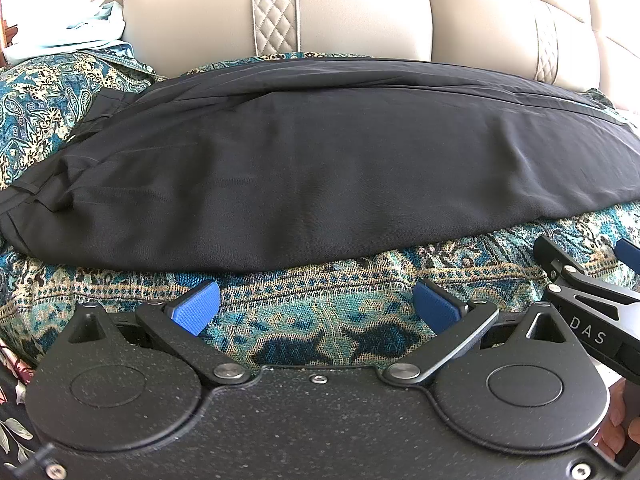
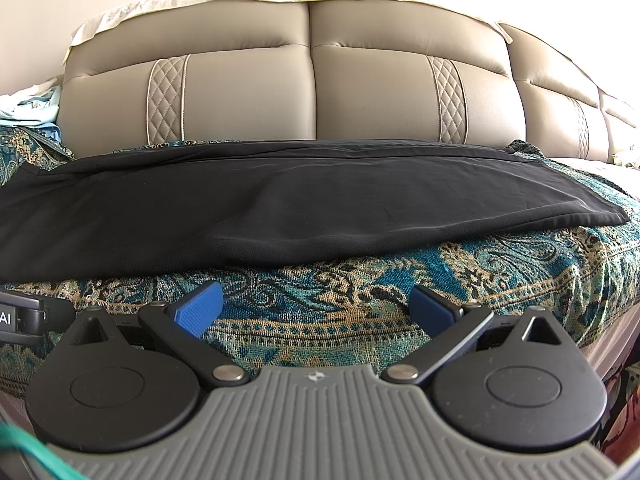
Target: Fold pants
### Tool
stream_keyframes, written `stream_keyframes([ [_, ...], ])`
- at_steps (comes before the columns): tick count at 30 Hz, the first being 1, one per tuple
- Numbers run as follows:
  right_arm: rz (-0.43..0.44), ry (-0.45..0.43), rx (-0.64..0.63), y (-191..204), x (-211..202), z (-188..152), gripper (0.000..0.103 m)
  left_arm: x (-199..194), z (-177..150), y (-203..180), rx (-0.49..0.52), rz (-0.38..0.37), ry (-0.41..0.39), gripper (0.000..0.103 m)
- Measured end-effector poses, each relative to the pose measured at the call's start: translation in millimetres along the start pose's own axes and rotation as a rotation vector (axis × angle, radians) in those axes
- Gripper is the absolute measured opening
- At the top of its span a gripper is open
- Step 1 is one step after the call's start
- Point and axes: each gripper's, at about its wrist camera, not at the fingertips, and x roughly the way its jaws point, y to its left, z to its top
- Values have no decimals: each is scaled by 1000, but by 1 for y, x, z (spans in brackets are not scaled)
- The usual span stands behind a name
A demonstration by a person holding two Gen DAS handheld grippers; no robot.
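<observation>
Black pants [image 1: 320,160] lie flat across the patterned bed cover, one leg on the other, waistband at the left [image 1: 36,196]. In the right wrist view the pants [image 2: 280,208] stretch left to right, with the leg hems at the right [image 2: 600,210]. My left gripper [image 1: 316,306] is open and empty, just short of the pants' near edge. My right gripper [image 2: 316,306] is open and empty, also just short of the near edge. The right gripper also shows at the right edge of the left wrist view [image 1: 588,288].
A teal and gold paisley cover [image 2: 360,292] spreads over the bed. A beige padded headboard [image 2: 312,92] stands behind the pants. Light blue cloth [image 1: 80,32] is piled at the far left. The bed's edge drops off at the right [image 2: 616,328].
</observation>
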Motion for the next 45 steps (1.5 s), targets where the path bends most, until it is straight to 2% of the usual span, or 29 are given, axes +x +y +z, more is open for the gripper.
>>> stream_keyframes([
  [11, -17, -7, 12, 1, 0, 3, 103, 0, 5, 1, -8, 6, 29, 103],
  [16, -62, 26, 38, 5, 4, 7, 103, 8, 22, 2, -24, 3, 117, 103],
  [19, -2, 84, 25, -1, 4, 25, 103, 9, 36, 9, -49, -24, 168, 101],
  [21, 1, 39, 32, -5, -2, 37, 103, 4, 48, 16, -59, -55, 162, 101],
  [23, 12, -31, 22, -7, -5, 53, 103, 0, 65, 25, -59, -54, 131, 102],
  [24, 21, -37, 15, -8, -3, 61, 103, 0, 74, 28, -57, -45, 118, 102],
  [27, 68, -50, 39, -13, 13, 88, 103, 5, 109, 47, -79, 8, 85, 102],
  [30, 109, -47, 68, -19, 33, 116, 103, 16, 152, 74, -143, 57, 45, 103],
  [34, 180, -27, 81, -20, 69, 151, 103, 52, 213, 113, -212, 168, 24, 103],
  [36, 217, 19, 106, -21, 95, 171, 103, 76, 237, 129, -241, 244, 26, 103],
  [38, 242, 59, 130, -19, 119, 186, 103, 106, 259, 143, -276, 337, 48, 103],
  [40, 252, 84, 140, -16, 143, 198, 103, 135, 274, 153, -315, 395, 89, 103],
  [45, 211, 95, 143, -6, 187, 208, 103, 204, 302, 184, -469, 432, 160, 103],
])
